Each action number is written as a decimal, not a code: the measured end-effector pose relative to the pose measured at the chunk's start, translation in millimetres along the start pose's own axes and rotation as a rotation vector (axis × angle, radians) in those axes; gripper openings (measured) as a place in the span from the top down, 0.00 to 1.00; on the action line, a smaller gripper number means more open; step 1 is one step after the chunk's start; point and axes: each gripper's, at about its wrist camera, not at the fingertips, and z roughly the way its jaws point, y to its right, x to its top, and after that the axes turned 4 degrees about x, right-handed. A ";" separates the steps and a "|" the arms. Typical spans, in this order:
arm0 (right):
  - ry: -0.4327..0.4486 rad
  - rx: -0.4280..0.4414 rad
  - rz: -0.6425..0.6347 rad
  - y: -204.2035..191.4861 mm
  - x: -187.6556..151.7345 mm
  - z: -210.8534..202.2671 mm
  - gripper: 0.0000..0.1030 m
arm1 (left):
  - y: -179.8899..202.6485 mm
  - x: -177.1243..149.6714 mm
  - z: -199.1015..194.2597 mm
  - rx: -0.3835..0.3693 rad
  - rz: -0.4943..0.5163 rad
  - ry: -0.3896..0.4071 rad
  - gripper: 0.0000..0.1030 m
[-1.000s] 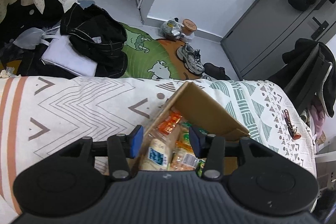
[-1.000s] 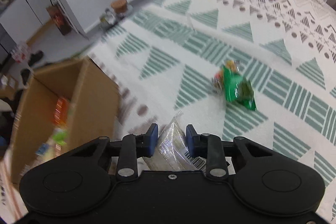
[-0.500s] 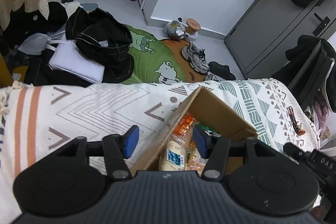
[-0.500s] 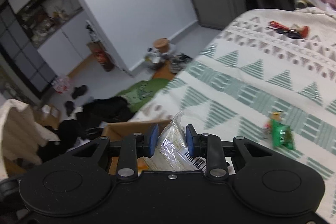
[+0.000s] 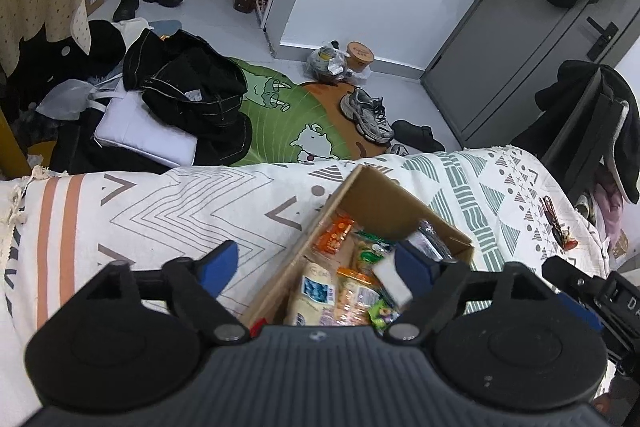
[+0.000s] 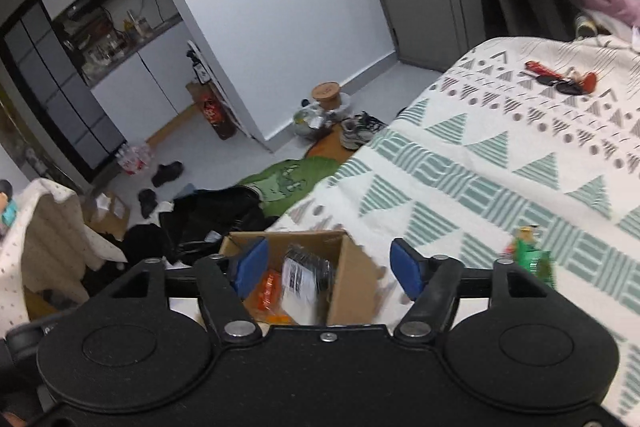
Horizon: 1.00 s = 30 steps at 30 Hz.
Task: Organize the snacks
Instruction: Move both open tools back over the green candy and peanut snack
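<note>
A brown cardboard box (image 5: pixel 384 199) (image 6: pixel 352 279) sits on the patterned bed cover and holds several snack packs. A clear wrapped packet (image 6: pixel 304 275) (image 5: pixel 424 239) is dropping loose into the box, right below my right gripper (image 6: pixel 328 267), which is open over the box. My left gripper (image 5: pixel 320 267) is open above the box's near left edge, holding nothing. An orange pack (image 5: pixel 334 233) and a pale bread pack (image 5: pixel 314 293) lie inside. A green snack pack (image 6: pixel 534 261) rests on the cover to the right of the box.
Red and black keys (image 6: pixel 560 79) lie at the far end of the bed cover (image 6: pixel 500 163). Beyond the bed edge the floor holds black clothes (image 5: pixel 188 95), a green rug (image 5: pixel 288 119), shoes (image 5: pixel 370 115) and a jar (image 5: pixel 360 55). A dark chair (image 5: pixel 592 131) stands at the right.
My right gripper swung over the box, opened and let go of the clear packet, which now falls into the box. My left gripper opened wider.
</note>
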 end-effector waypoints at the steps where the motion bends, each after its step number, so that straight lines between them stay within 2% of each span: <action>1: -0.006 -0.003 -0.007 1.7 -0.7 -3.6 0.31 | 2.0 -1.5 -1.9 -0.002 0.003 0.004 0.14; 9: 0.000 -0.059 -0.032 17.4 -1.1 -33.3 0.15 | 24.3 -15.5 -17.8 -0.012 0.031 0.012 0.13; 14: 0.018 -0.083 -0.044 32.1 0.6 -52.7 0.08 | 41.0 -24.3 -32.5 -0.025 0.064 0.043 0.13; 17: 0.015 -0.098 -0.035 47.1 0.1 -63.6 0.05 | 50.3 -28.6 -37.3 -0.030 0.060 0.041 0.13; 23: 0.048 -0.126 -0.003 80.0 0.5 -87.7 0.00 | 77.9 -41.6 -50.2 -0.041 0.120 0.080 0.13; 25: 0.059 -0.136 0.010 92.2 -0.7 -94.7 0.00 | 87.1 -46.5 -52.7 -0.047 0.139 0.085 0.06; 30: 0.058 -0.147 0.043 118.9 -4.9 -107.8 0.00 | 109.1 -58.1 -52.3 -0.077 0.176 0.065 0.05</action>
